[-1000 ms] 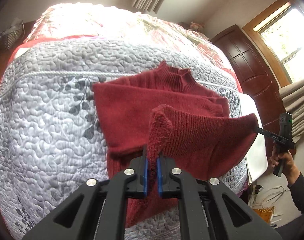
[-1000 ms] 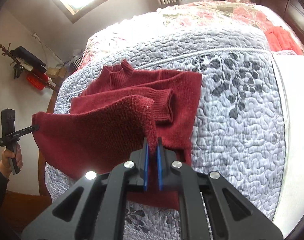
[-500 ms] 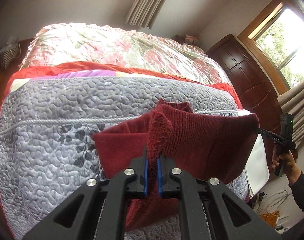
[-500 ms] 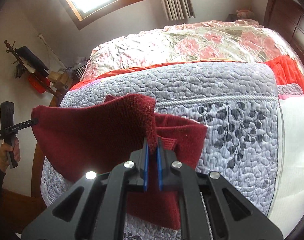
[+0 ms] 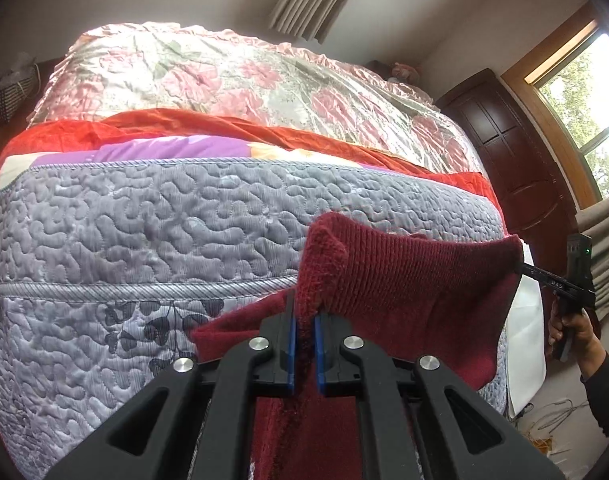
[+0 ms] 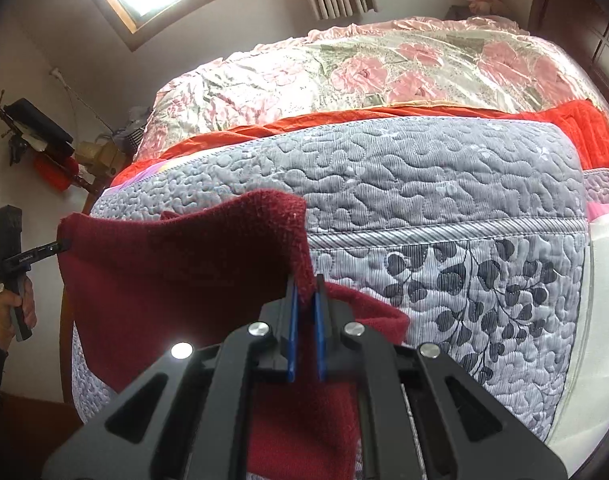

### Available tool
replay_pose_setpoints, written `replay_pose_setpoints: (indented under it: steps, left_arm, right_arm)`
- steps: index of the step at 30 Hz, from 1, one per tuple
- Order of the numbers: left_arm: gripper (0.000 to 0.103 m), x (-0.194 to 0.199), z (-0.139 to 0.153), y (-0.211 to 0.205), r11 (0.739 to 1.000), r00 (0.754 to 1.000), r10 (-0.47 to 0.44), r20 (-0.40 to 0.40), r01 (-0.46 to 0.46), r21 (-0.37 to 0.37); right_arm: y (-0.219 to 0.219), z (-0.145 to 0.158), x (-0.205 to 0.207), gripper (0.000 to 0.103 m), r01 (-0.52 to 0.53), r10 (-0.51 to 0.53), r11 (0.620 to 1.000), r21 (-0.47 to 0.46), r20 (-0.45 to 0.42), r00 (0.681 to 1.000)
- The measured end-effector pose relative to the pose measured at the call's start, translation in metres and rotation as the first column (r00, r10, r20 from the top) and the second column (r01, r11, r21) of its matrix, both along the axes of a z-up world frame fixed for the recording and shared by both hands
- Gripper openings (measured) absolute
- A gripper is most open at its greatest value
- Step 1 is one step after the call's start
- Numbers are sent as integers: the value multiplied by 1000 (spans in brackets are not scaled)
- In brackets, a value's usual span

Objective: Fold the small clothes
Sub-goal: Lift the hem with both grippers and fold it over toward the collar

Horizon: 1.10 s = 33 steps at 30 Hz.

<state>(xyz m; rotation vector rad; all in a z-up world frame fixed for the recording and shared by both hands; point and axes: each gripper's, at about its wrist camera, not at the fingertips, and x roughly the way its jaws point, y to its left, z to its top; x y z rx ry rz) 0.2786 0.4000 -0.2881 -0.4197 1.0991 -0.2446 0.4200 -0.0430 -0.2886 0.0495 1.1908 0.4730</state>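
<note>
1. Dark red knit is what fills the lower middle of both wrist views: a sweater, lifted by one edge and stretched between the two grippers above a grey quilted bedspread.
2. In the left wrist view the left gripper is seen at bottom centre, its blue-padded fingers closed down to a narrow slot with a corner of the sweater pinched in it.
3. Same deal in the right wrist view: the right gripper is clamped nearly closed on the other corner, and the fabric is bunched up above the pads.
4. The held edge is pulled fairly taut across the frame, while the rest of the sweater hangs down and is spread on the bedspread under the grippers.
5. The right gripper is also caught at the right edge of the left view, gripped by a hand in a dark sleeve, fabric nipped at its tip.
6. Mirrored at the left edge of the right view, the other hand is seen with the left gripper.
7. Further up the frame a pink floral duvet and a strip of red blanket are laid across the bed.
</note>
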Motion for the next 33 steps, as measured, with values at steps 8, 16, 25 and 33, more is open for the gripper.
replay_pose_setpoints:
  steps: [8,16,25,33]
  left_arm:
    - [7,28,-47,13,999,996,43,-82,-45,-26]
    - [7,34,-28,12,1000,999,11,-32,-12,-26]
    - [7,53,-81,15,999,991,45,-128,-48,-14]
    - [41,46,-106,26,989,973,147,-178,-146,18]
  right_arm:
    - [-1,-45,30,6,50,-50,999,-6,-92,994]
    - [0,-26,37,6,46,-45,999,21,-51,998]
    - [-7,-68,47,6,89,-89,996,-6,-121,989]
    - [-28,-79,44,43,179,-172,983,32,-154,973]
